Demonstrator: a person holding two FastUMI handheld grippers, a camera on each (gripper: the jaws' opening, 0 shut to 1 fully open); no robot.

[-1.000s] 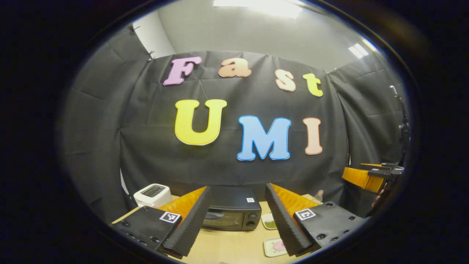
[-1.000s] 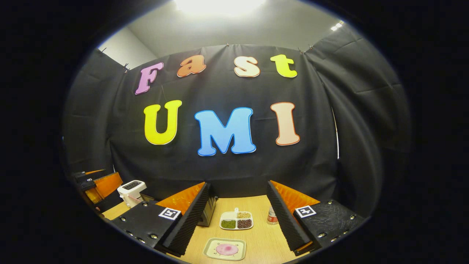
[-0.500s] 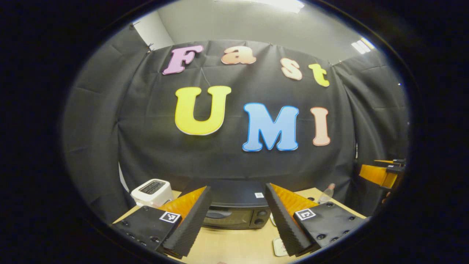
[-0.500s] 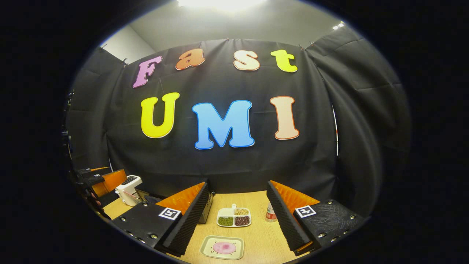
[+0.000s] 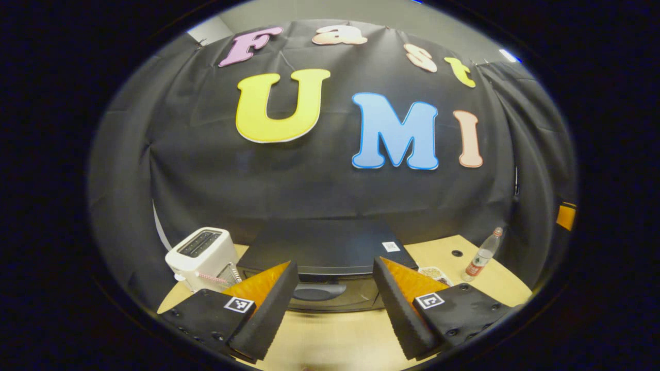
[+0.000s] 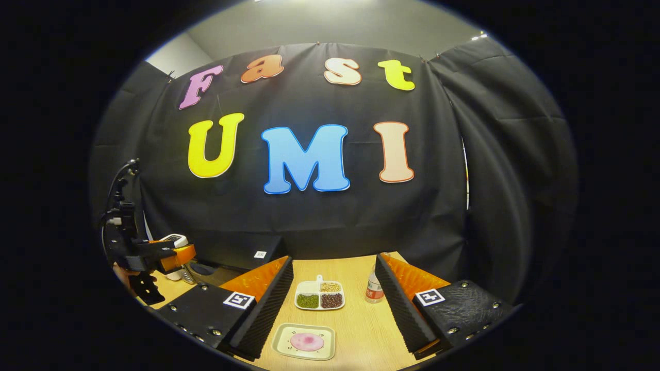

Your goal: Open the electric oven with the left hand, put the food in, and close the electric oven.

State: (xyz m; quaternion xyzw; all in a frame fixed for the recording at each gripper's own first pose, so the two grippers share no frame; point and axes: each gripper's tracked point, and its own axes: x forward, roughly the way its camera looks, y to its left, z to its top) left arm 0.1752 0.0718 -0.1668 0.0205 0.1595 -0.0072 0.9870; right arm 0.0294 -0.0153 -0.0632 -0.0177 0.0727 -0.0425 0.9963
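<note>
- Left gripper: fingers spread wide, nothing between them. Sits at bottom centre of the left gripper view, pointing at the electric oven.
- Oven: black box, lower centre of the left gripper view, door closed, handle framed between the two fingers. No contact visible between the fingers and the oven.
- White toaster just left of the oven, lower left of that view. Plastic bottle upright at lower right, on the wooden table.
- Right gripper: also wide apart, empty, bottom centre of the right gripper view, above the table.
- Food: pink item on a small rectangular plate at the bottom centre of the right gripper view, framed between the fingers, lying on the table. Behind it a divided tray with green, tan and dark fillings; the bottle stands just right of the tray.
- In the right gripper view the left gripper appears at the left edge, near the oven, whose dark top shows at lower left.
</note>
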